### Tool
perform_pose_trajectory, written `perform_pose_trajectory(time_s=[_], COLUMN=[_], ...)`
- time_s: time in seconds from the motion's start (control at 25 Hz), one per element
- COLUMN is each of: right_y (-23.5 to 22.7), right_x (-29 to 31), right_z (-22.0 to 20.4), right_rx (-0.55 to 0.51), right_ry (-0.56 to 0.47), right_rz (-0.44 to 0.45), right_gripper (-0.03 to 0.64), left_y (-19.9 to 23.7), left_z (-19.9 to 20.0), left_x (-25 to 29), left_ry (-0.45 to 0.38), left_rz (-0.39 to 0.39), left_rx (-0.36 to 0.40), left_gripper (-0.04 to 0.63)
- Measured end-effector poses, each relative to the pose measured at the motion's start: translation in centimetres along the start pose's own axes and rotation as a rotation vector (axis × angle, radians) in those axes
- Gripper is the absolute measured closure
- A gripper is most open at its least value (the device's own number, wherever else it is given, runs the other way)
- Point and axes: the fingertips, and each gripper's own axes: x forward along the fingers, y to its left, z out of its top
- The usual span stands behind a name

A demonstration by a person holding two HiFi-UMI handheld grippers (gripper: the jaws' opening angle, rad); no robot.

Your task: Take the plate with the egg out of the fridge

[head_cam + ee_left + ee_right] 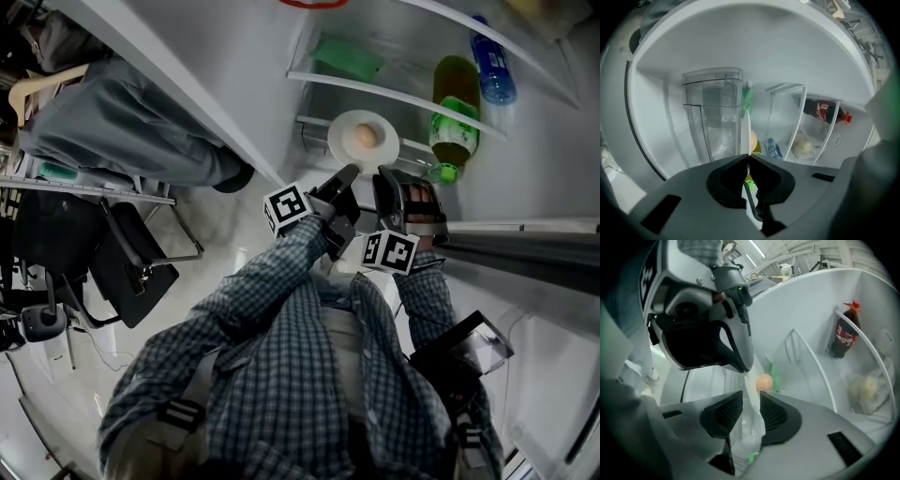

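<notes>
Open white fridge [403,47], glass shelves inside. At the front edge of one shelf [314,122], plate [345,124] with egg [366,137]. Nipped thin on the plate's rim: left gripper [749,159]. Set astride the same rim, spread wider than it: right gripper [747,401]. Just right of the plate, green bottle [454,122]. Outside the door, pale glossy floor [234,234], black chair [131,267], someone's grey trouser legs [122,122]

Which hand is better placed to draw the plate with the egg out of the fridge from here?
Left. The left gripper is shut on the rim of the plate, with the egg resting on it. The right gripper has the rim between its jaws, but whether they press on it isn't clear.
</notes>
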Motion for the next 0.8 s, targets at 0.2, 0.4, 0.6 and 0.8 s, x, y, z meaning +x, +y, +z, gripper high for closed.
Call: perform_pose_trajectory(time_s=[0.2,0.4,0.6,0.8], right_y=[1.0,1.0,0.2,-0.3], right_x=[0.9,1.6,1.4,1.6], right_z=[0.1,-0.1,0.2,0.0], right_rx=[-0.112,-0.174,-0.176,-0.182], right_ry=[0.009,0.027,0.027,0.028], right_rz=[0.015,-0.017,-0.053,-0.071], right_gripper=[0.520,0.522,0.583,0.591], left_y=[-0.1,-0.4,-0.6,-1.3], left_z=[-0.1,-0.3,-0.3,-0.1], left_x=[-0.1,0.1,0.2,0.8], left_ry=[0.008,0.008,0.009,0.004], left_rz=[-0.002,-0.029,-0.046,-0.093], left_rx=[-0.004,-0.030,-0.047,-0.050], left_gripper=[0.574,0.574,0.574,0.572])
